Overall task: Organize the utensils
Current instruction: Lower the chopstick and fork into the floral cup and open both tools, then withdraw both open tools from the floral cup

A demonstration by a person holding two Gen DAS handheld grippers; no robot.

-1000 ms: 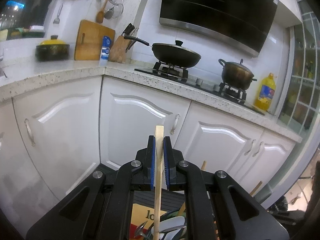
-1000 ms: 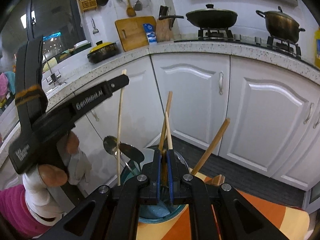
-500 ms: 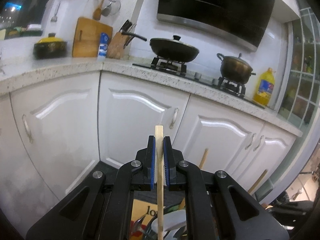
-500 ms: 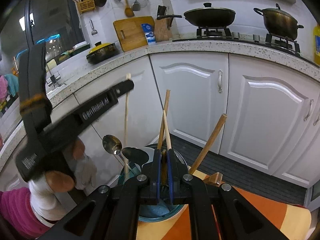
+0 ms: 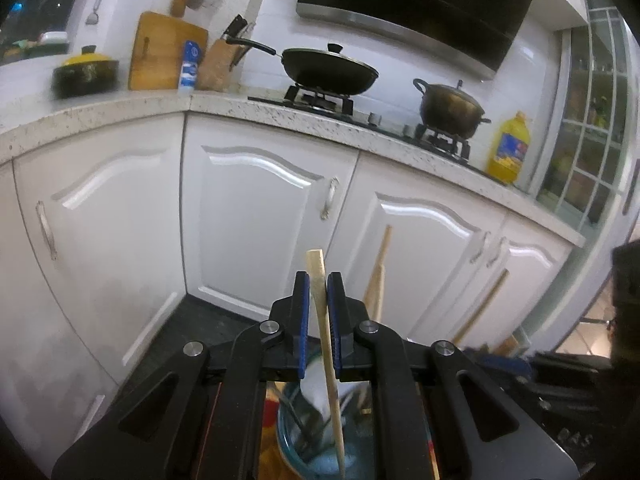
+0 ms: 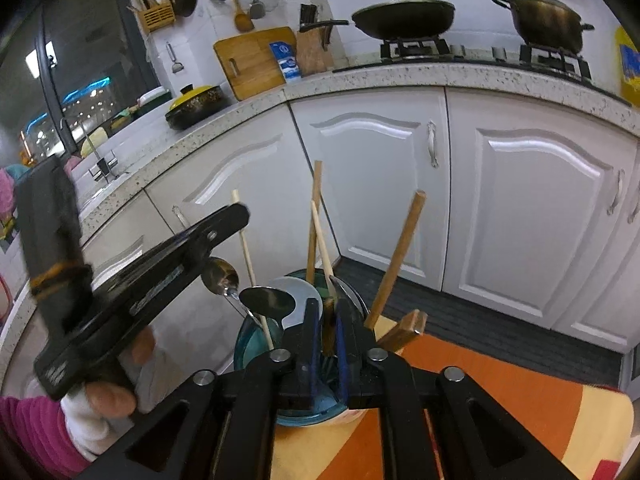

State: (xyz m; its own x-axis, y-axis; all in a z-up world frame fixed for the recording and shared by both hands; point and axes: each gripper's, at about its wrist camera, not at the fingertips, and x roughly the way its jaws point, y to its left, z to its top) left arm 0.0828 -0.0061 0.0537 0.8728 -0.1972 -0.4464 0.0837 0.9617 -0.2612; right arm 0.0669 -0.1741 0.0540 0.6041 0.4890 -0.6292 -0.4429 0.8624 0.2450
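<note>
**No legible lettering in either view**

Nothing readable is being shown. A blue and white carton (image 6: 287, 62), being seen just beside the wooden cutting board (image 6: 250, 60), is carrying a label too small to be read. To the right of the cutting board, past the stove, a yellow oil bottle (image 5: 509, 148) is bearing a blue label that is being blurred beyond reading. Pale marks on the side of the left gripper (image 6: 152, 294) are being smeared by motion.

Both wrist views close above the glass bowl (image 5: 296, 436), facing white cabinets (image 6: 520, 208), shared stove counter
</note>
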